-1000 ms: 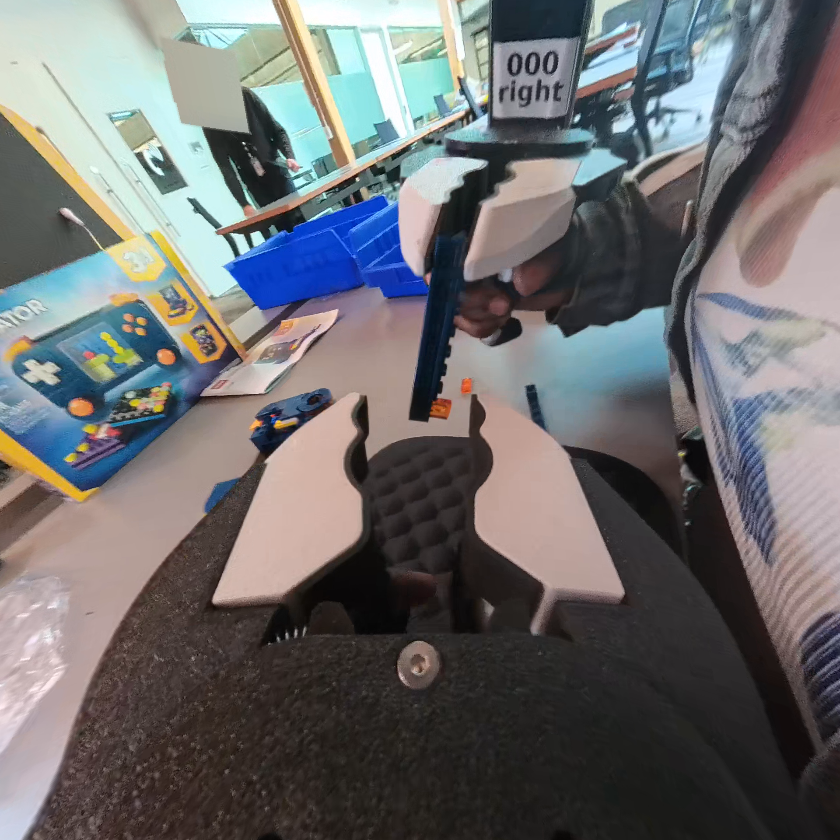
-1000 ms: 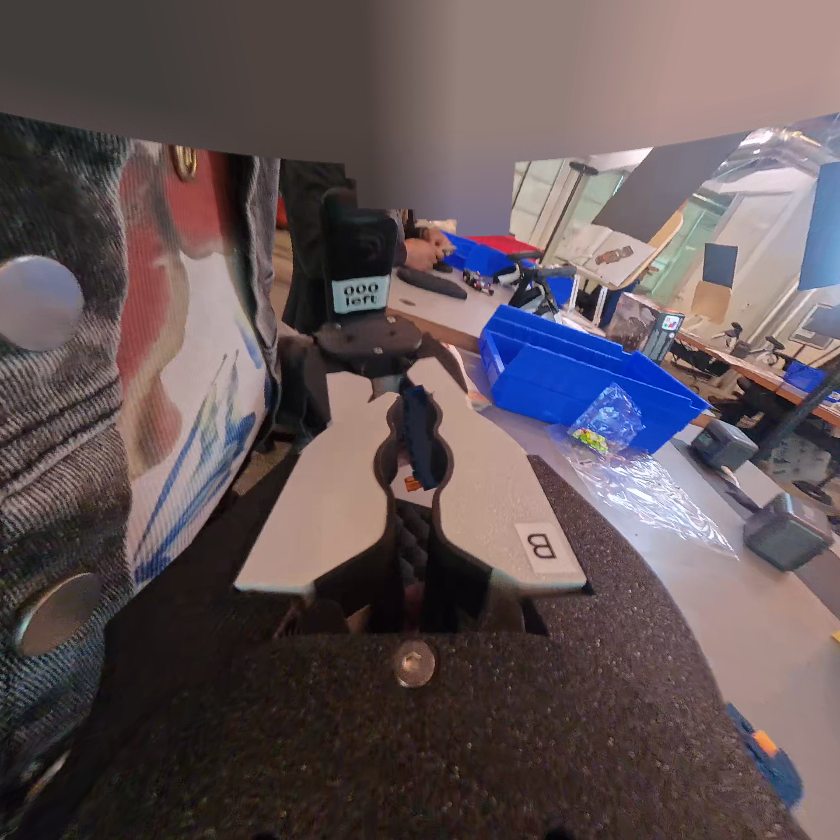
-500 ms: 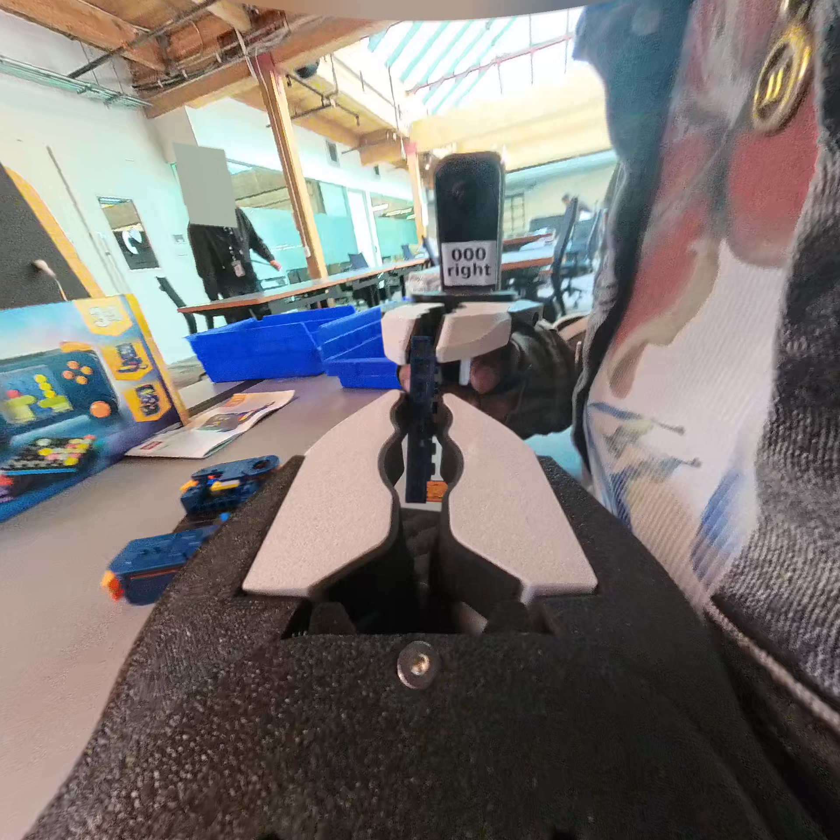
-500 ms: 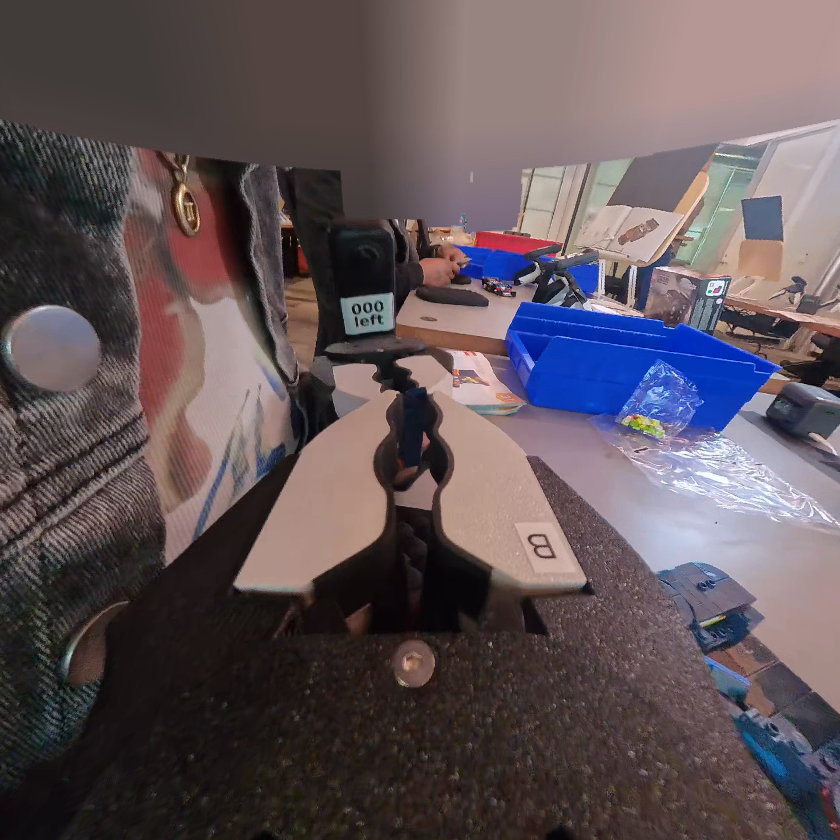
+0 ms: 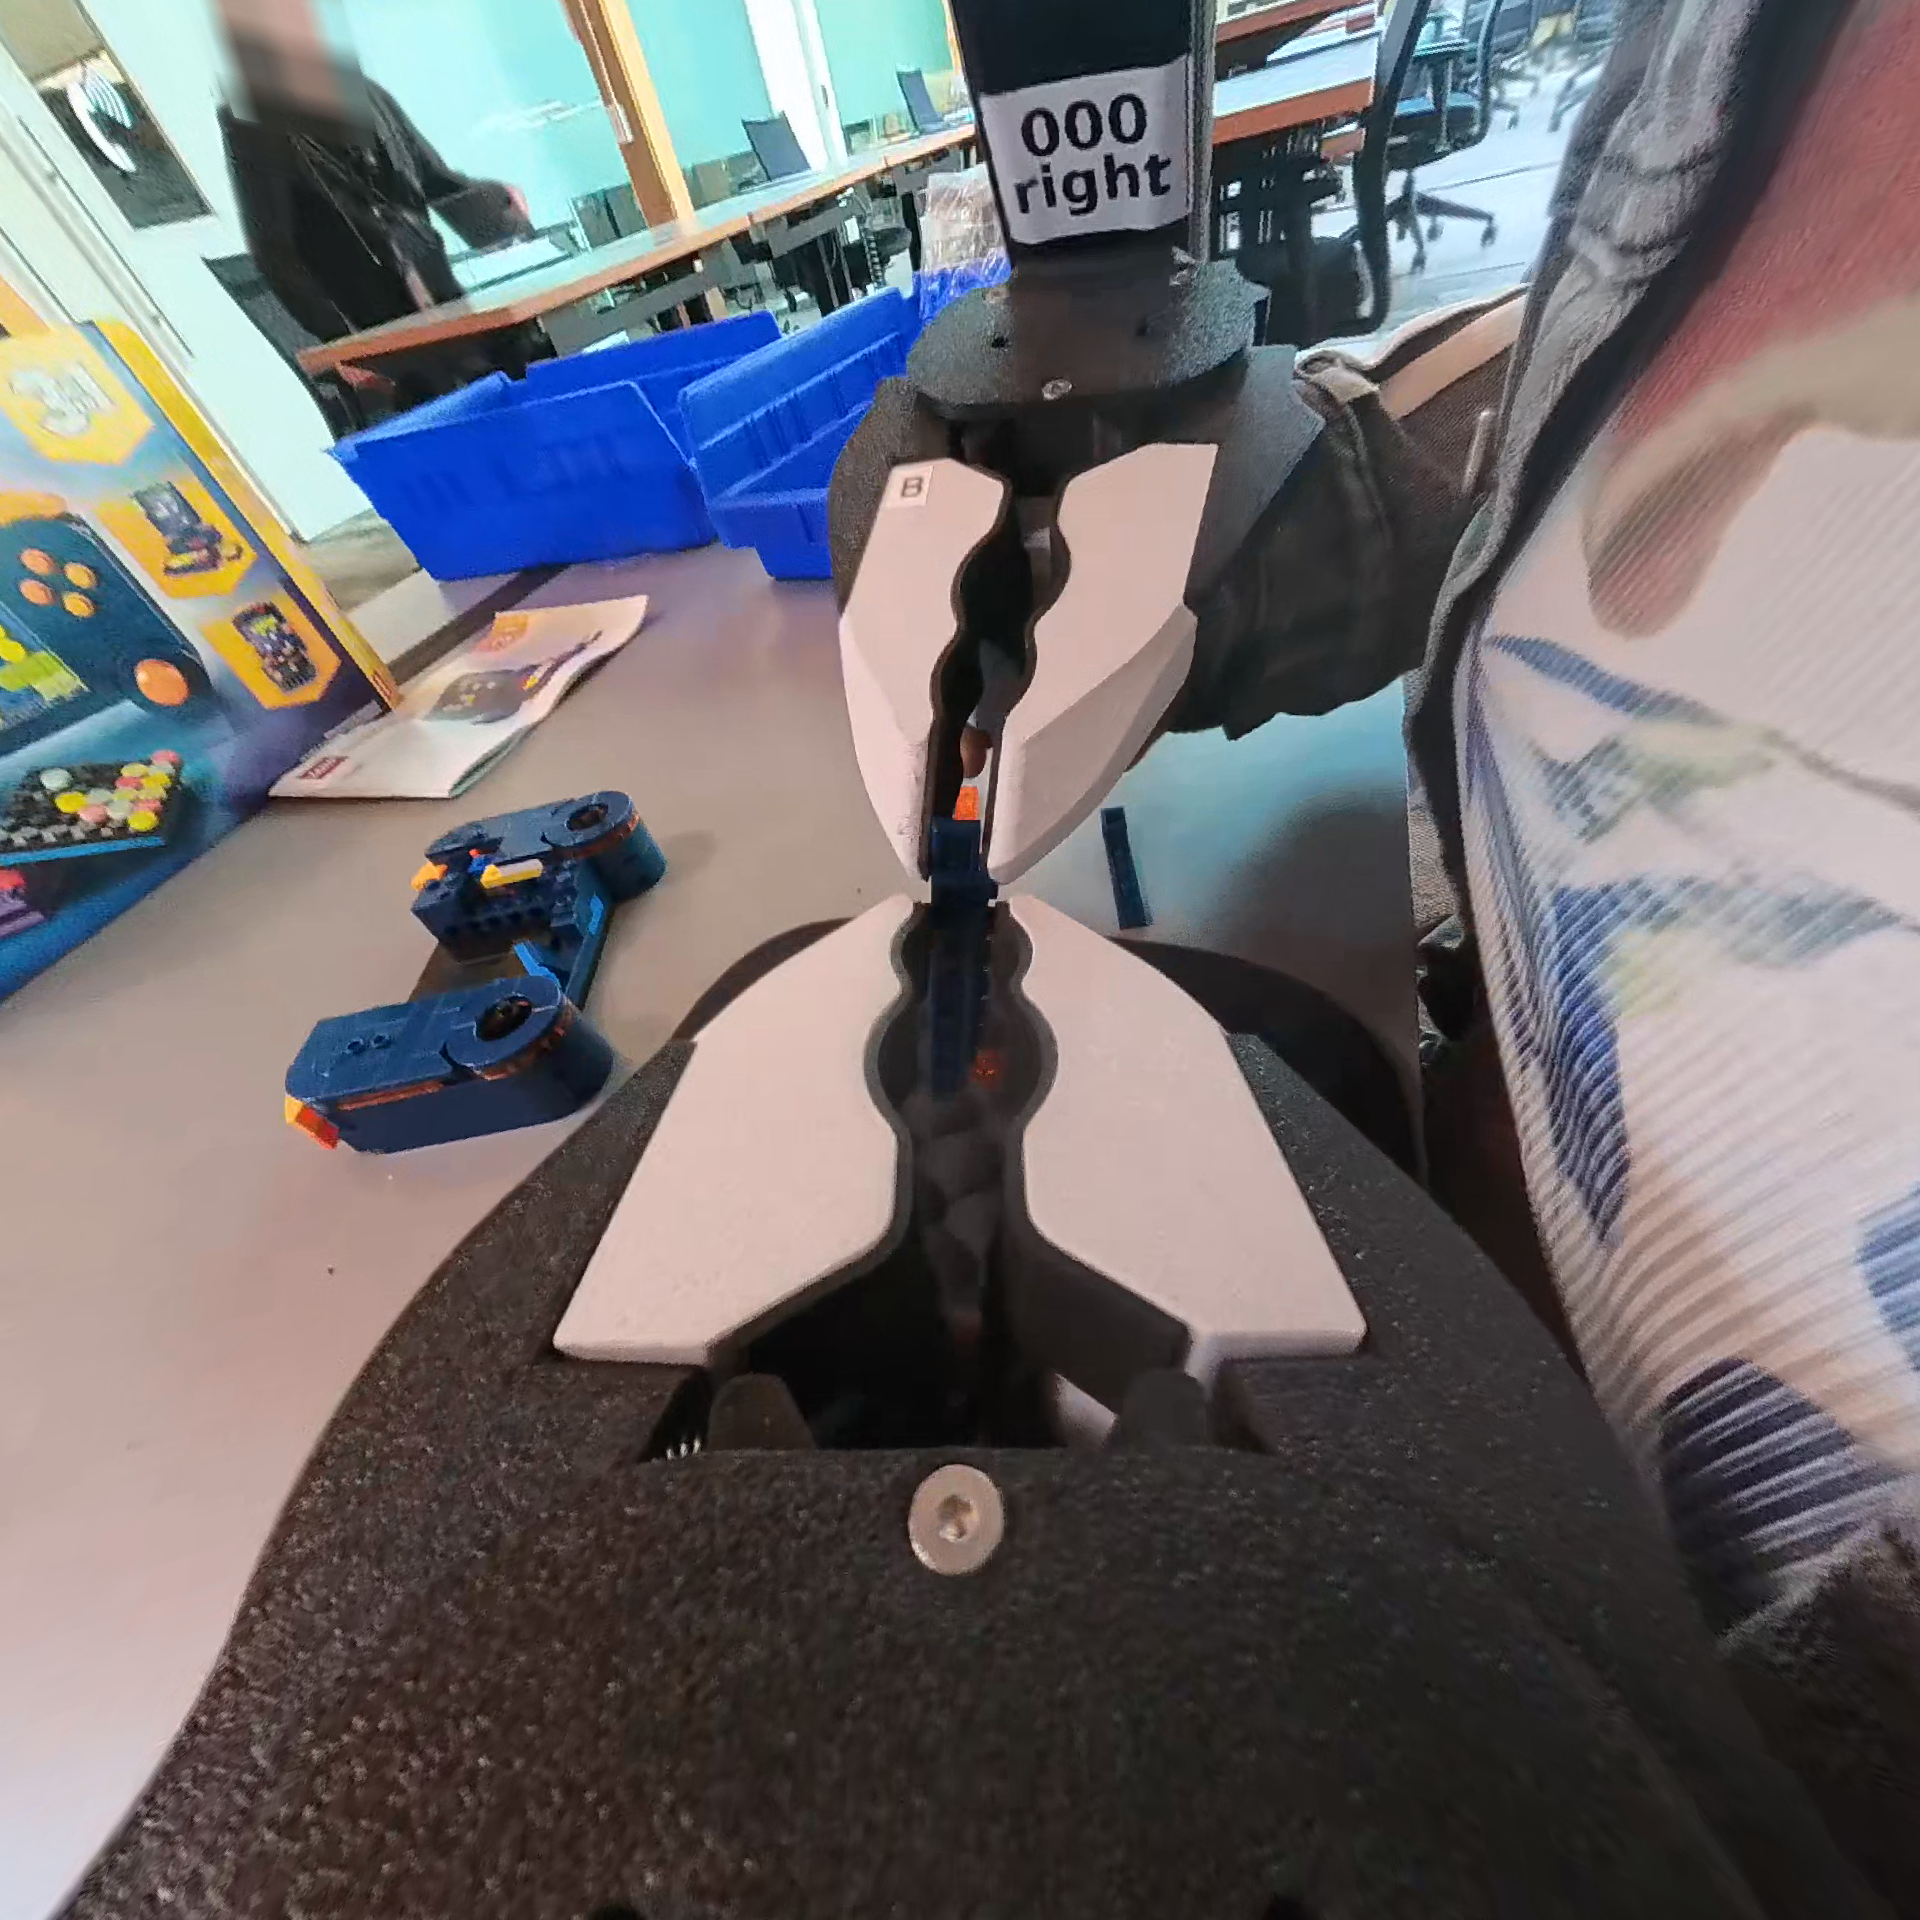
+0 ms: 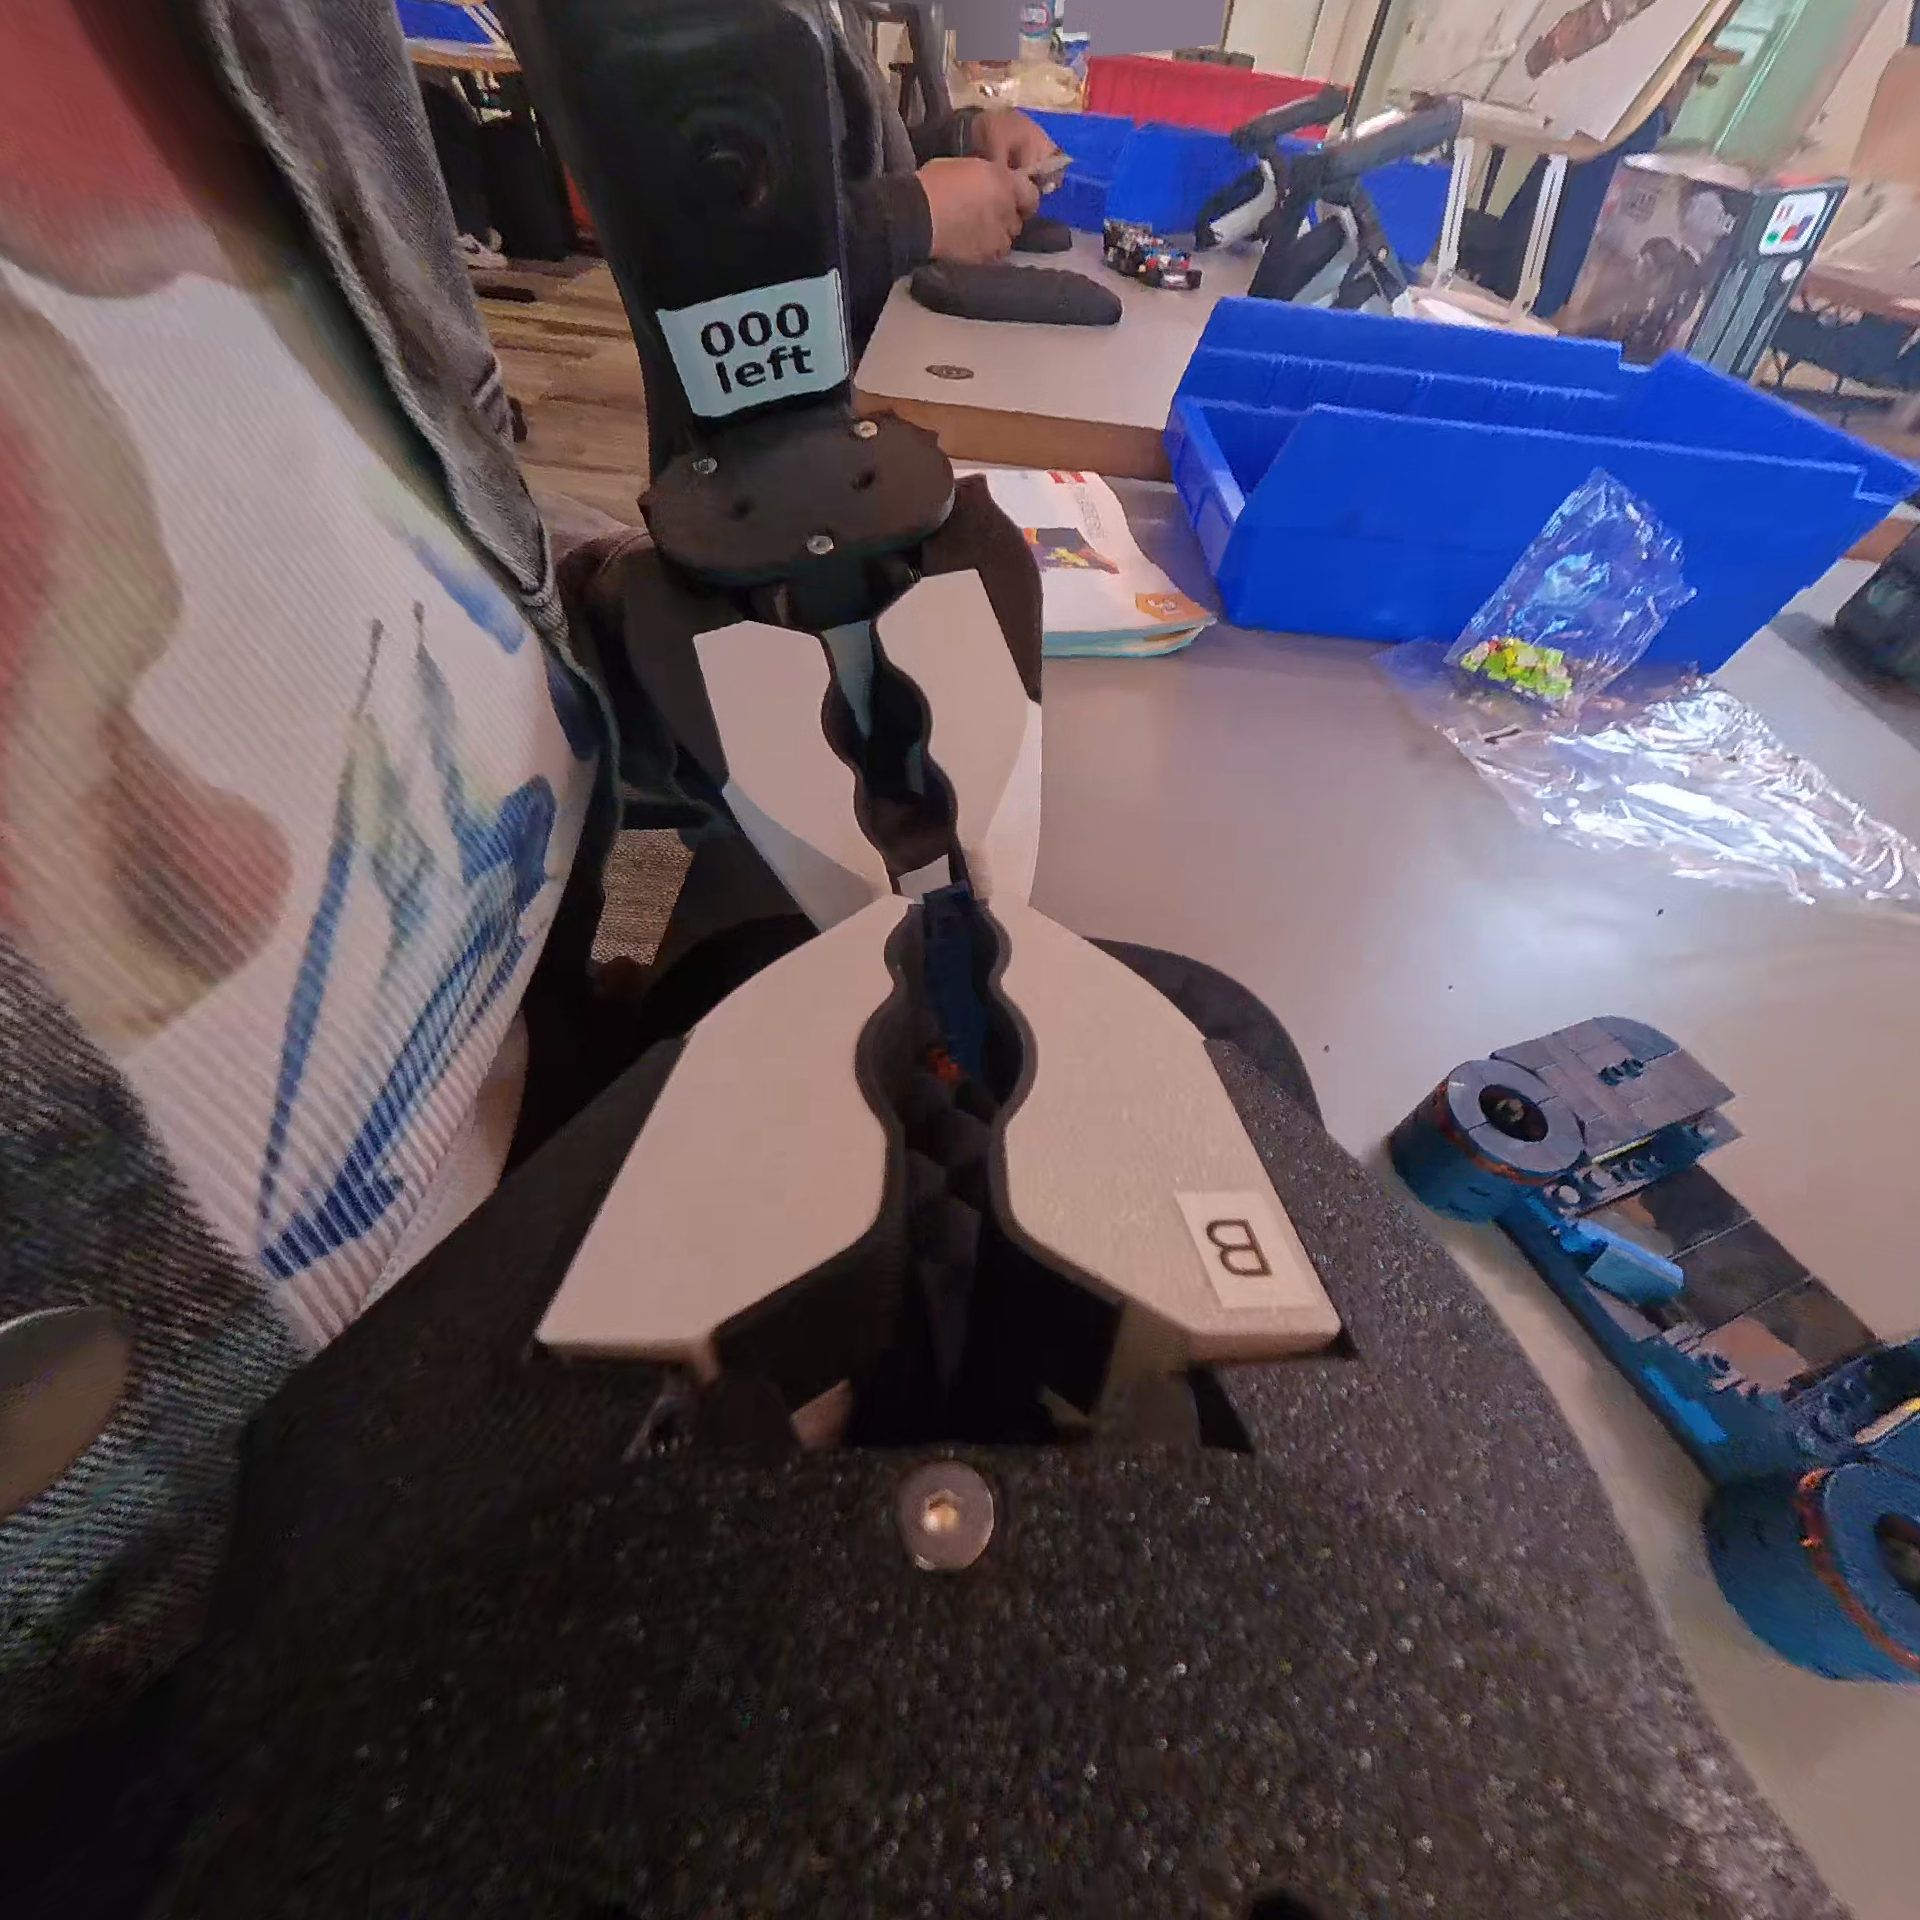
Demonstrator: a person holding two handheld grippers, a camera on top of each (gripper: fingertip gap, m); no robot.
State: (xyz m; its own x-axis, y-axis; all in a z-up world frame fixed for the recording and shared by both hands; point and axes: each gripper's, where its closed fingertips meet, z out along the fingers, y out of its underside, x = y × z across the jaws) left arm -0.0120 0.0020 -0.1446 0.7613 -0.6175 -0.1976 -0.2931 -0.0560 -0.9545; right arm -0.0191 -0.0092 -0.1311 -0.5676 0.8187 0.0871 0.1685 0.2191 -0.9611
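Dark-blue brick strip (image 5: 956,987) hung in the air above the near edge of the grey surface (image 5: 208,1299), just in front of the person's striped shirt (image 5: 1662,935), and was pinched from both ends at once. At the far left of the surface stood a printed box (image 5: 125,644), with blue bins (image 5: 540,478) behind it.

The left tongs (image 5: 956,909) were clenched on the strip's near end, and the strip ran back down the gap between their jaws. The right tongs (image 5: 956,873) pointed the opposite way, clamped on the other end, so that the two pairs of tips nearly touched. With so little of the strip bare between them, a hold like this would seem to need both tongs kept in one straight line, since a twist of either could bend or split the strip.

Left of the tongs, two dark-blue brick assemblies (image 5: 540,873) lay on the surface, one behind the other, with an open booklet (image 5: 468,707) beyond them. The right wrist view showed a clear bag (image 6: 1579,603) propped against a bin. A loose blue piece (image 5: 1122,868) lay just right of the tips, and a small orange bit (image 5: 985,1065) sat on the strip
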